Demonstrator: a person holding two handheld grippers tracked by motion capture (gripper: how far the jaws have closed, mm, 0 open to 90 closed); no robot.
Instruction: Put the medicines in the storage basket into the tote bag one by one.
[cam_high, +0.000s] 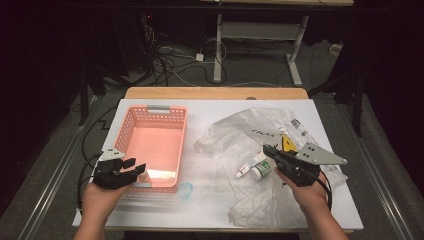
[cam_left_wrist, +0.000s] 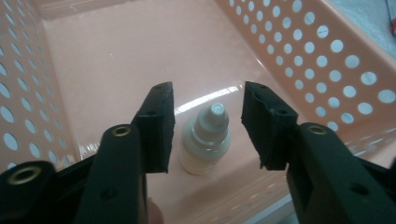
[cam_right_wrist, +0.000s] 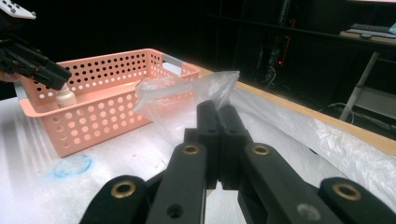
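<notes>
Hovering left gripper (cam_left_wrist: 205, 126) straddles the dropper bottle (cam_left_wrist: 205, 140) inside the basket (cam_left_wrist: 327, 60).

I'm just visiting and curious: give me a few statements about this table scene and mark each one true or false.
1. A small white dropper bottle stands upright inside the pink basket. True.
2. The left gripper is clamped tight on the bottle. False: a gap shows between each jaw and the bottle.
3. The right gripper has its jaws together, pinching a clear plastic bag. True.
4. The basket is full of bottles. False: one bottle sits in it.
5. A white bottle with a green label lies on the bag. True.
</notes>
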